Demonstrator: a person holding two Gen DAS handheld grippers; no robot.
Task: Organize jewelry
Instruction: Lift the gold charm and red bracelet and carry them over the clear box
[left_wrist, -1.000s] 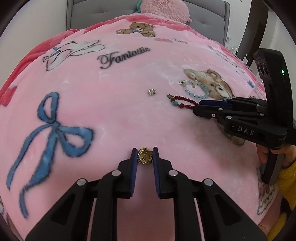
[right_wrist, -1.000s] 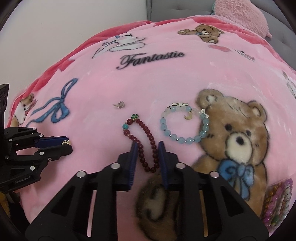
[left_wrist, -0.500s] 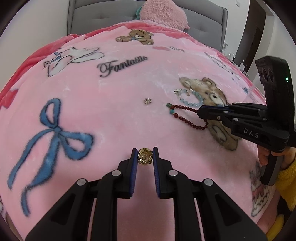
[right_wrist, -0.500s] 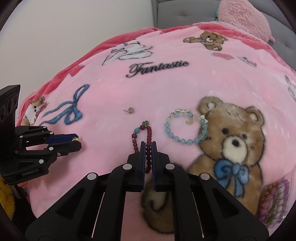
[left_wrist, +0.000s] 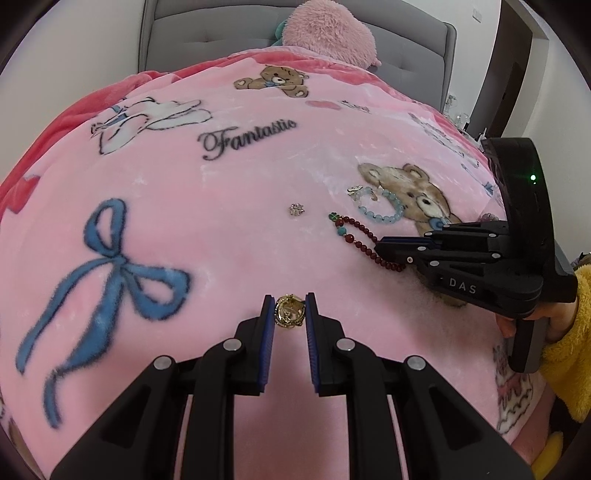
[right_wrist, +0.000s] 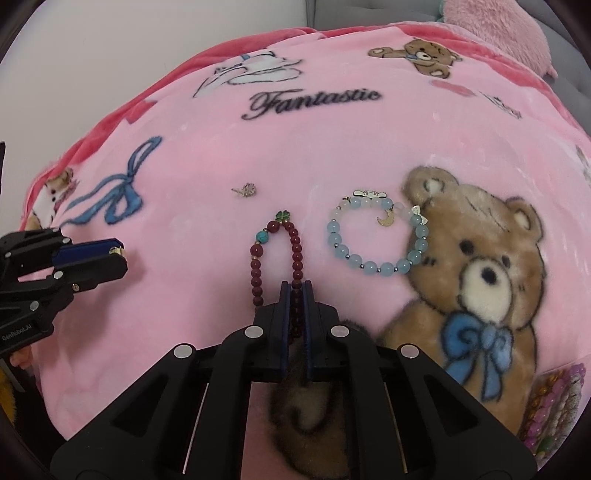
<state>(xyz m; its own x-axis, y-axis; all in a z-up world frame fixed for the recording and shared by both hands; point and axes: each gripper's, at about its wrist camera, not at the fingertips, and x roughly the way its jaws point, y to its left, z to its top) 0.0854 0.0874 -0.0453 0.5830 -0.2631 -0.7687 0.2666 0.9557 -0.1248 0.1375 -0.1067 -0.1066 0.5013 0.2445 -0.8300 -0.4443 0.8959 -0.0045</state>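
Pink blanket (left_wrist: 229, 229), left tongs (left_wrist: 290, 314) pinching gold brooch (left_wrist: 290, 311), right tongs (right_wrist: 295, 295) clamping half-hidden red bracelet (right_wrist: 275, 251).

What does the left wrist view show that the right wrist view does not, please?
Only the left wrist view shows the gold ring face-on between the left tongs, and the grey headboard.

Only the right wrist view shows the right tongs shut on one strand of the dark red bracelet, and a bag of beads at the right edge.

Both show the pale blue bracelet, small silver charm and pink blanket.
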